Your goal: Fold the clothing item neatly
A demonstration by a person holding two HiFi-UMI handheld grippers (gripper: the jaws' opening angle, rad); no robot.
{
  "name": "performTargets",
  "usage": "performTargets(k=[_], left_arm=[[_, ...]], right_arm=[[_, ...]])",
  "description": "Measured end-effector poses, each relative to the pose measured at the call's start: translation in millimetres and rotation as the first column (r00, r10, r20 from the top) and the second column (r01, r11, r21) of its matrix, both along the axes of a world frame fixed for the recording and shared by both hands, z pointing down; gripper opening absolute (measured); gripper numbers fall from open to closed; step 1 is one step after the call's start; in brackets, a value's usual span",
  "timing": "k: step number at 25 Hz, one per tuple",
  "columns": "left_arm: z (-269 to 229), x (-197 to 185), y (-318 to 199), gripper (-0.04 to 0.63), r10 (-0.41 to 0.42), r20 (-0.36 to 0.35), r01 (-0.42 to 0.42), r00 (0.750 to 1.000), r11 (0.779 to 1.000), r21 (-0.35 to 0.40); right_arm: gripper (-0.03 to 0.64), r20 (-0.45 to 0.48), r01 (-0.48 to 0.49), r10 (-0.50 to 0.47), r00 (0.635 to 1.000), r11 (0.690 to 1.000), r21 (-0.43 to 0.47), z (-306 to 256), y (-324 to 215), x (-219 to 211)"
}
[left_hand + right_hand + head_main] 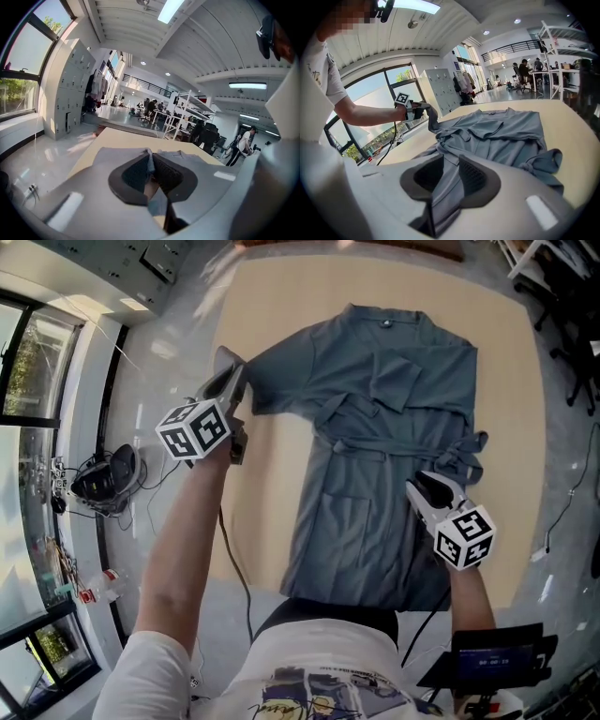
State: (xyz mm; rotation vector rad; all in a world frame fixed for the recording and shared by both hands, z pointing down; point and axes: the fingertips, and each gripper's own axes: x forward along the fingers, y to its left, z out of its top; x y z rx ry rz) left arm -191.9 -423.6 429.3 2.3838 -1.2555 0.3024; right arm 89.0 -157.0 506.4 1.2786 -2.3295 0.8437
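Two grips | left gripper (151,163) fingers pinch robe (375,418) sleeve end | right gripper (451,169) fingers pinch robe side edge

Grey-blue robe (384,418) on tan table (272,296), sleeve (272,371) at left tongs (234,371), right tongs (424,486) on its side.

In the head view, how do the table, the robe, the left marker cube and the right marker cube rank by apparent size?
1. the table
2. the robe
3. the left marker cube and the right marker cube: nearly alike; nearness to the camera makes ranking unsure.
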Motion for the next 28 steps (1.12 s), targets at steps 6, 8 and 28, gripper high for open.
performTargets(k=[6, 8, 28], left_arm=[[-12.9, 65.2, 1.2, 0.028, 0.075, -0.046, -0.074, 0.996, 0.997, 0.017], [-17.2, 86.7, 2.1, 0.028, 0.106, -0.056, -0.105, 0.993, 0.994, 0.025], [-32.9, 281.3, 38.6, 0.028, 0.304, -0.216, -0.295, 0.928, 0.953, 0.072]], right_arm=[[0.092, -0.002, -0.042, 0.042, 0.999, 0.999, -0.002, 3.8, 10.1, 23.0], [0.092, -0.001, -0.057, 0.057, 0.998, 0.998, -0.004, 4.0, 12.8, 27.8], [0.092, 0.027, -0.168, 0.169, 0.985, 0.985, -0.04, 21.0, 37.1, 71.7]])
